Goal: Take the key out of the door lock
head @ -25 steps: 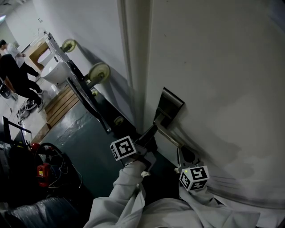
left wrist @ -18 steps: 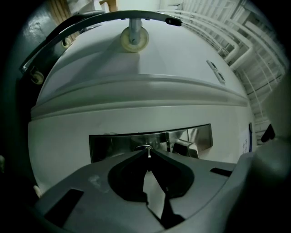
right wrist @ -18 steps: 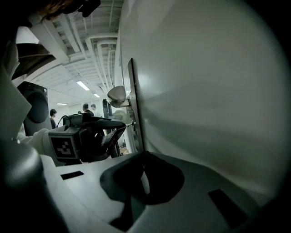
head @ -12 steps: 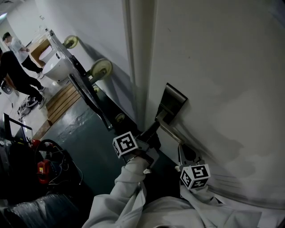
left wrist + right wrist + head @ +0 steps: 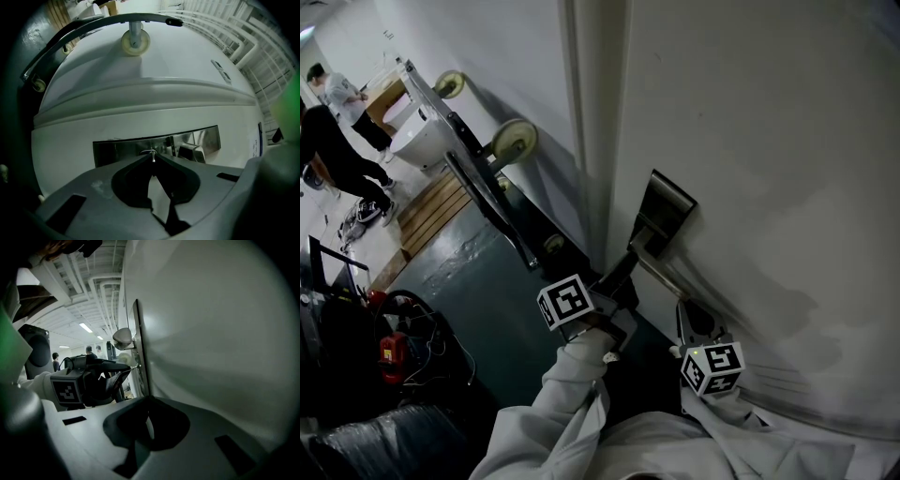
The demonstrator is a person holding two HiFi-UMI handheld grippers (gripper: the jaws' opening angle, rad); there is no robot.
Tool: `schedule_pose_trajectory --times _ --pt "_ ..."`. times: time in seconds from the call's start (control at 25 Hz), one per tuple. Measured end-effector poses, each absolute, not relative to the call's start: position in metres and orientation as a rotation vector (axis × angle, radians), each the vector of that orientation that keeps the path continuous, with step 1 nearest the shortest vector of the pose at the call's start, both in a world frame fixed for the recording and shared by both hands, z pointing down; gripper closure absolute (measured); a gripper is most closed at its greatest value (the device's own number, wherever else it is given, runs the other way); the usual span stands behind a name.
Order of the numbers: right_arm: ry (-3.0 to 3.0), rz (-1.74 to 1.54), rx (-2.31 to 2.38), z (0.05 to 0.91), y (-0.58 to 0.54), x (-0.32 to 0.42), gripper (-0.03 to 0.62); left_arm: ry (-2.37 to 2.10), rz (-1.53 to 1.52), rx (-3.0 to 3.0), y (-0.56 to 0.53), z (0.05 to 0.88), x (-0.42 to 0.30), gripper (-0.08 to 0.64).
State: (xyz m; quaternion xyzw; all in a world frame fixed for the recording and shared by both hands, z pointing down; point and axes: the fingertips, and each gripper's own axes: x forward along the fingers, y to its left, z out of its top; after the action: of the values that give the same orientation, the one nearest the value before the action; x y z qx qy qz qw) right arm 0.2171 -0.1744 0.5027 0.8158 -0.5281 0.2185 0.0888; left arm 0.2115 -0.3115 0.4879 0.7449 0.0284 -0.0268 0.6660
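A steel lock plate [image 5: 664, 217] with a lever handle [image 5: 667, 281] sits on the white door [image 5: 769, 141]. My left gripper [image 5: 626, 270] points at the plate below the handle, shut on the thin silver key [image 5: 152, 156], whose end shows between the jaw tips. In the right gripper view the key [image 5: 134, 366] bridges the left gripper [image 5: 119, 373] and the lock plate [image 5: 139, 352]. My right gripper [image 5: 690, 323] hangs close to the door beside the handle's end, jaws together with nothing in them [image 5: 149, 399].
A hand truck [image 5: 478, 187] with cream wheels leans on the wall left of the door frame [image 5: 591, 141]. Farther left are a wooden pallet [image 5: 431, 216], a red tool [image 5: 390, 361] with cables, and people [image 5: 328, 141] standing.
Almost nothing. The left gripper stays shut at the lock and the right one holds still; the people in the background have shifted a little.
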Motion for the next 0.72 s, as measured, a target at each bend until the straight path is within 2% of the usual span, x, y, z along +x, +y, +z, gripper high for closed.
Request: schedule_pose_trajectory --times 0.56,0.72 --pt "-1.588 0.673 2.414 0.502 -0.170 0.217 0.540 0.056 -0.110 1.639 -0.308 0.481 0.209 0.534" --pt "-1.588 0.685 2.407 0.506 -0.170 0.217 0.540 0.045 -0.136 1.632 -0.309 0.481 0.185 0.534"
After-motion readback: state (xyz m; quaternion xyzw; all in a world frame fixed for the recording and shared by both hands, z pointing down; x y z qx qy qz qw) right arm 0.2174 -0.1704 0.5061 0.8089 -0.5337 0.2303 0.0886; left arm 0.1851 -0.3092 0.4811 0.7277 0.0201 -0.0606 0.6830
